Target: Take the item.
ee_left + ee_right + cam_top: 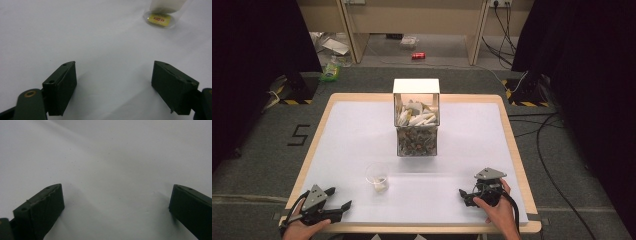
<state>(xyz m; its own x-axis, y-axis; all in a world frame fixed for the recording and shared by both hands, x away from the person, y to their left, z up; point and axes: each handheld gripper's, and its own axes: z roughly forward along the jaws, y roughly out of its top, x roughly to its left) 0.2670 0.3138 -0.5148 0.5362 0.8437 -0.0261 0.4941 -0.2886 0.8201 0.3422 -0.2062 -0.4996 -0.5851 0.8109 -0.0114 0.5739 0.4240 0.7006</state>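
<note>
Clear plastic cup (pixel 377 177) sits mid-counter, near edge, contents blurry (yellow label?). Left claw (pixel 339 199) low, level, wide open, empty; right claw (pixel 464 195) likewise, its far jaw cut off.

The tabletop (pixel 362 130) is white with a pale wood border. The left tool (pixel 338 199) is black with a grey three-cornered plate; the right tool (pixel 466 196) has the same colours. In the left gripper view, the left tool (pixel 113 87) has dark green-black jaws and a brass-coloured rivet. The cup (pixel 377 176) is clear; its base holds a yellow item (pixel 160 19) with a red mark. The box (pixel 416 117) is clear with a white top, with white pieces above and mixed brown-grey pieces below. The floor (pixel 257 165) is grey, with a black figure marked on it.
</note>
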